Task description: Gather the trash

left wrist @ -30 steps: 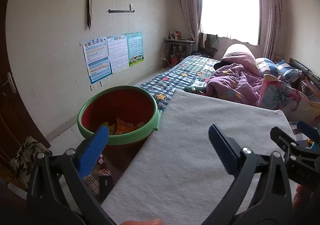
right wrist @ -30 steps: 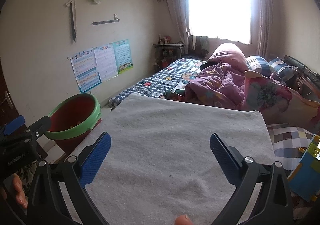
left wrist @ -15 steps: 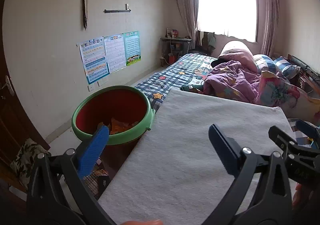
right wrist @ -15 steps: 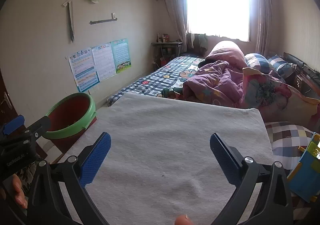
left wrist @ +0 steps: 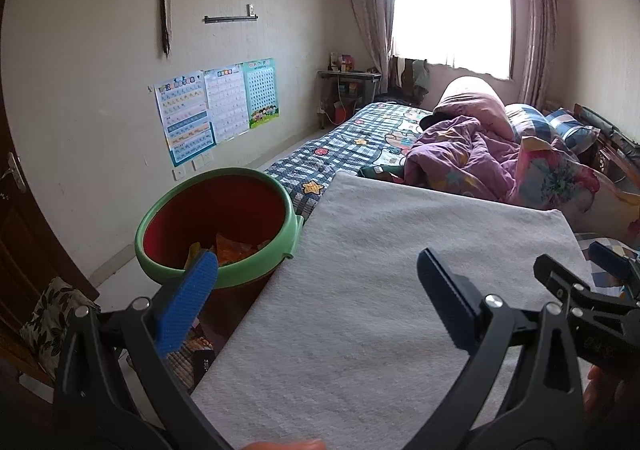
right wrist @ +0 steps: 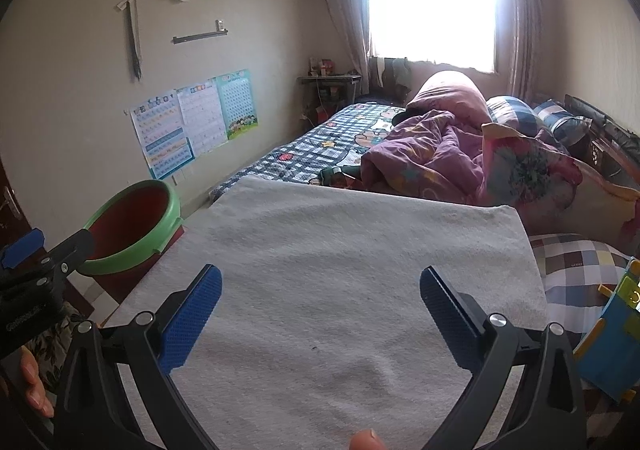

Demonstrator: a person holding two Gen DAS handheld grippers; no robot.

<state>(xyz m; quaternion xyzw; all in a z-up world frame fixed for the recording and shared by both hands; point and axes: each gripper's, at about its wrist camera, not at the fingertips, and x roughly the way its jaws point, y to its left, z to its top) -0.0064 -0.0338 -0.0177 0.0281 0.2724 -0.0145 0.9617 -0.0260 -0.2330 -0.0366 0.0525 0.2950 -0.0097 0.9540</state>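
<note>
While both grippers [left wrist: 316, 298] [right wrist: 320, 302] gape, wrappers [left wrist: 232, 250] fill the bin [left wrist: 216, 218]

A red trash bin [left wrist: 216, 210] with a pale green rim holds orange wrappers [left wrist: 234, 250], beside a plain grey cloth [left wrist: 400, 290]. The bedsheet [left wrist: 352, 138] is blue-and-white plaid with cartoon prints; the crumpled quilt [left wrist: 464, 154] is purple. Both grippers' black frames carry blue textured pads [right wrist: 192, 314].

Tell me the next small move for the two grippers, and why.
Probably lift both away and stop. The left gripper and right gripper are open and hold nothing, the grey cloth shows no trash, and orange wrappers already lie in the green-rimmed bin. Whether trash remains out of view cannot be told.
</note>
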